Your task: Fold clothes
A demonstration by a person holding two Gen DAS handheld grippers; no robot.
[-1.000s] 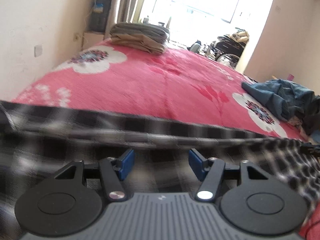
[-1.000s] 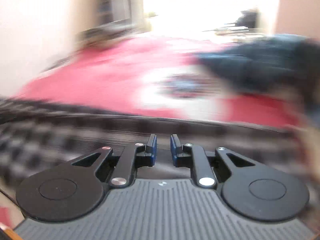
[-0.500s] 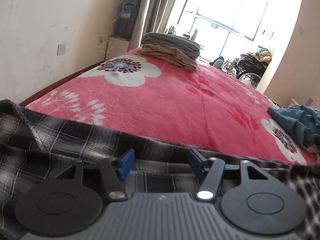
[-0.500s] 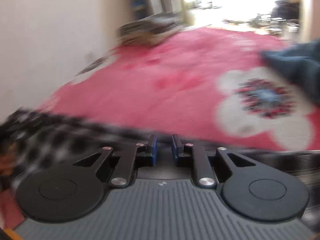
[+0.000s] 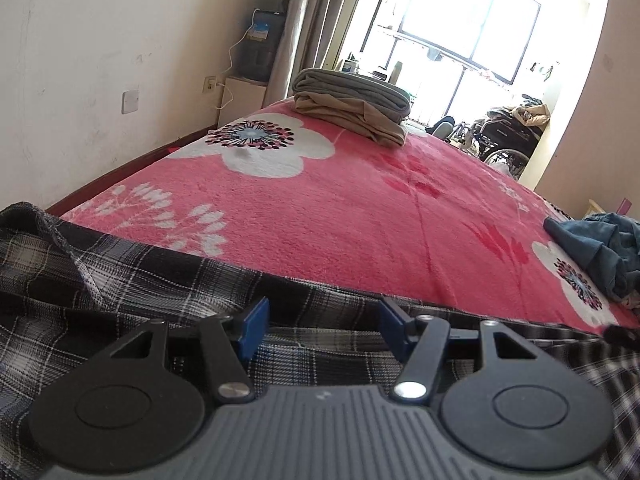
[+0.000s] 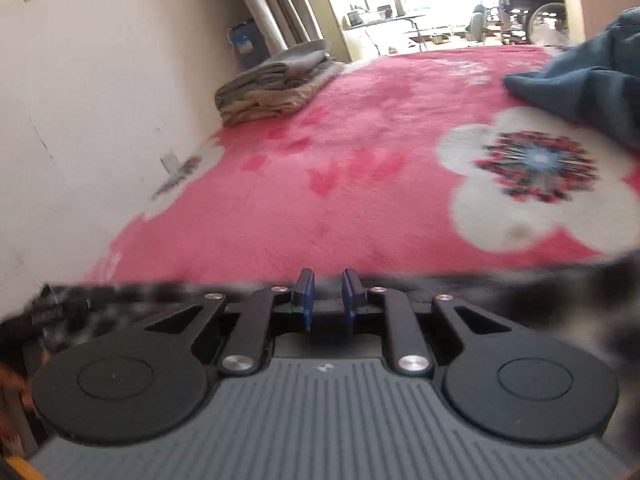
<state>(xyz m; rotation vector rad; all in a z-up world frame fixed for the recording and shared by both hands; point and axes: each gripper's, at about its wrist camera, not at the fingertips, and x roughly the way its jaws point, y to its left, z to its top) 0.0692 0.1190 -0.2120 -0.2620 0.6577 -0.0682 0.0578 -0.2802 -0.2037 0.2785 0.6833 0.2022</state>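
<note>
Both wrist views have swung since the earlier frames: the folded pile (image 5: 352, 110) now sits higher and more of the wall (image 5: 100, 60) shows. Pink floral blanket (image 5: 340, 208) covers the bed; a window (image 5: 460, 32) lights the far end, and blue clothes (image 5: 596, 244) lie at the right. Plaid shirt (image 5: 120, 272) is spread across the near edge of the bed. Left claw (image 5: 320, 320) stands wide above the shirt, pads clear of the cloth. Right claw (image 6: 326, 300) is narrow; whether it pinches the shirt's blurred edge (image 6: 520, 284) cannot be told.
</note>
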